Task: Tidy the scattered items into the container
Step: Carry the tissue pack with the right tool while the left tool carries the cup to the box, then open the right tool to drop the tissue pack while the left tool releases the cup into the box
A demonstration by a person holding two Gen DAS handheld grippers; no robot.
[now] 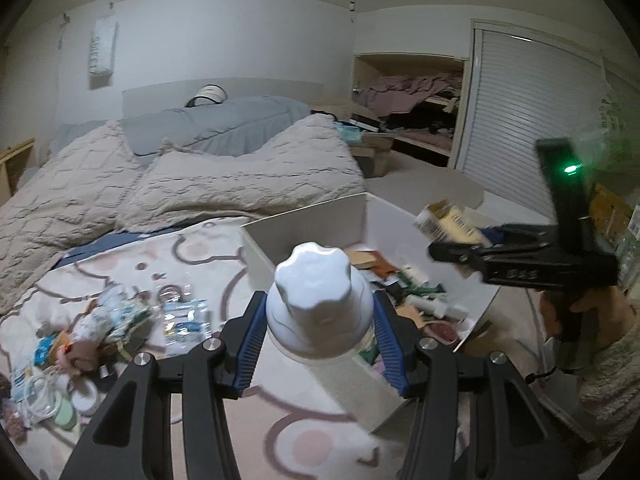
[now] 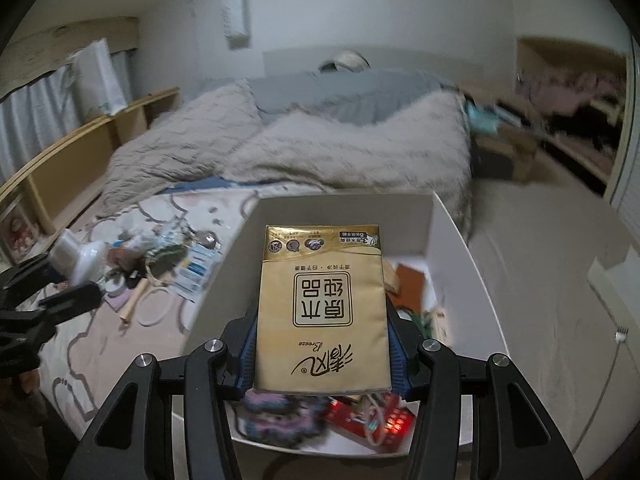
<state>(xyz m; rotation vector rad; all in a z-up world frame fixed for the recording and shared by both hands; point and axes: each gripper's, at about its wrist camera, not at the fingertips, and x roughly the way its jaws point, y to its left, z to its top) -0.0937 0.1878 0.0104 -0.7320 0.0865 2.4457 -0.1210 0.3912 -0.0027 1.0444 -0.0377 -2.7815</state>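
While clutter (image 1: 120, 320) litters patterned rug (image 1: 312, 440) | bed (image 1: 180, 176) behind | white box (image 2: 460, 248) alongside

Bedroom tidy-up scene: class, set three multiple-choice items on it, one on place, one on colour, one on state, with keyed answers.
1. Where is the right gripper holding the tissue pack?
A. above the white box
B. over the pillow
C. inside the closet

2. What colour is the tissue pack?
A. blue
B. gold
C. red

3. The left gripper is:
A. wide open and empty
B. lying on the bed
C. shut on a white bottle

Answers: A, the box interior lies beneath the pack; B, its wrapper is gold; C, both blue pads press the bottle's sides.
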